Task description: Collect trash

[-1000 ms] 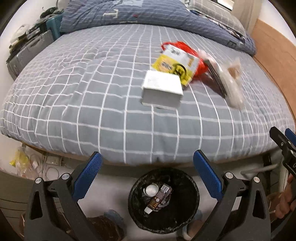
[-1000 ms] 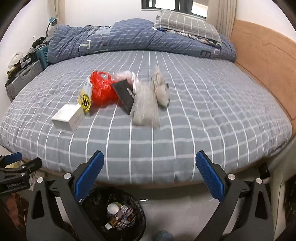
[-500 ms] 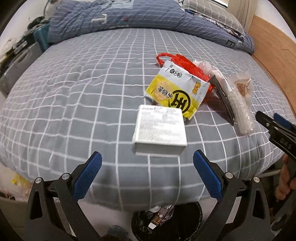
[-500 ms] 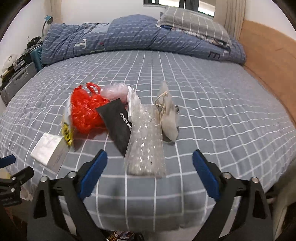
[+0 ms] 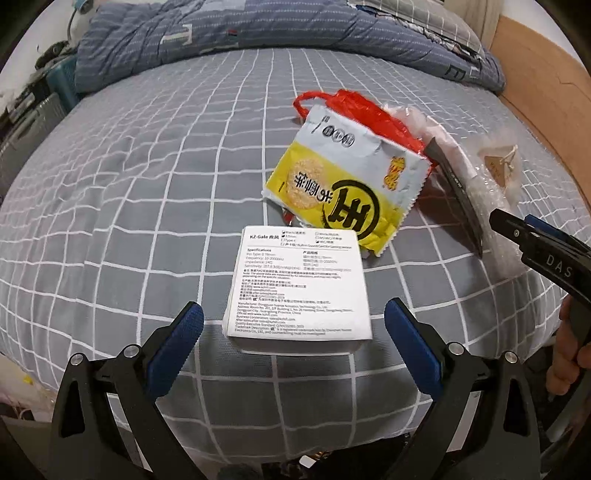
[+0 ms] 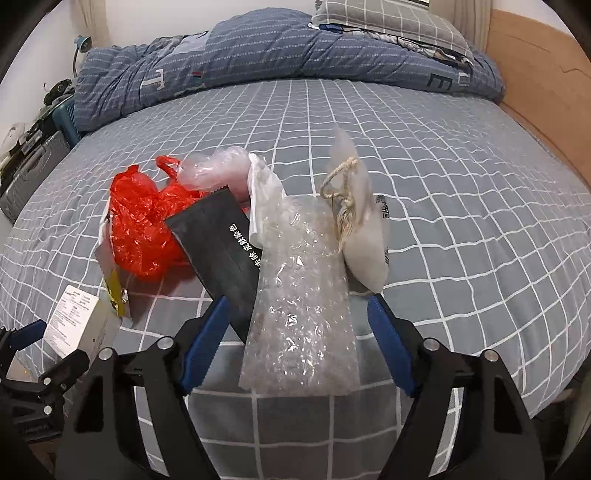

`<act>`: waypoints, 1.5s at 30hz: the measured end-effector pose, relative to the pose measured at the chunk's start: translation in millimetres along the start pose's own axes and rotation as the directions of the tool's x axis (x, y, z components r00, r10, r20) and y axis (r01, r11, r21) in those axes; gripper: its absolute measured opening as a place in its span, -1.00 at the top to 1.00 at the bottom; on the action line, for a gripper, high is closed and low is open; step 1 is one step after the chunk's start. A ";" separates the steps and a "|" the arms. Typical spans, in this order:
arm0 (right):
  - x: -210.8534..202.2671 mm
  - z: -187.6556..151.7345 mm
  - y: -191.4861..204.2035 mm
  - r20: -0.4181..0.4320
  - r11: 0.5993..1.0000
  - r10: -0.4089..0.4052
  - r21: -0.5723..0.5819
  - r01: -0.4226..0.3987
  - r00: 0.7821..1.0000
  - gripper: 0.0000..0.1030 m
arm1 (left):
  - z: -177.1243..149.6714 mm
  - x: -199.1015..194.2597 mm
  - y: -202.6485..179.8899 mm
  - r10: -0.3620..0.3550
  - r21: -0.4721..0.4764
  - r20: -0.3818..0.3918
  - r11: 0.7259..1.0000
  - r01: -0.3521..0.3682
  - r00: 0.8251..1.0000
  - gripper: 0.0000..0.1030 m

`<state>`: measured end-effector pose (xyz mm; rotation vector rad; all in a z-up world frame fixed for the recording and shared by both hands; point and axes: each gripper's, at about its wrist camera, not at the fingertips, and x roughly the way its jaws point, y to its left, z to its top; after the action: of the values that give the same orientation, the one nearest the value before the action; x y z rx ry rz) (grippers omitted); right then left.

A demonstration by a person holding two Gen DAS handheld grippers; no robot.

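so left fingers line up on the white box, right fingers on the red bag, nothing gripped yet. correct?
Not the red bag. The right wrist view shows the right gripper closing around the bubble wrap, pads not yet touching. Left gripper does frame the white box; nothing gripped.

The box (image 5: pixel 299 284) is matt white cardboard, the snack bag (image 5: pixel 347 184) glossy foil, the bubble wrap (image 6: pixel 303 302) clear plastic, the bed sheet (image 5: pixel 129 184) soft cloth.

bed (image 6: pixel 461 192) w/ grey white-grid sheet, fills most of both views; blue striped duvet (image 6: pixel 258 55) bunched along far edge, grey checked pillow (image 6: pixel 399 18) on top of it at right; wooden panel (image 6: pixel 546 92) along right side; grey suitcase (image 6: pixel 29 173) + clutter at far left
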<state>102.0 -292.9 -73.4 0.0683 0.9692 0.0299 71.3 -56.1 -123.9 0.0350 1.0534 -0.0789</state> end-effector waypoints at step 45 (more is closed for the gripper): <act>-70.7 -14.0 24.7 0.107 0.993 0.109 -0.064 -0.103 0.988 0.59 | -9.8 -40.8 16.9 -0.007 -0.040 0.082 0.999 0.011 0.997 -0.34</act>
<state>50.6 -271.6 -21.5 0.0673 0.8530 0.1511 44.0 -36.7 -93.5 -0.0093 0.9727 -0.0667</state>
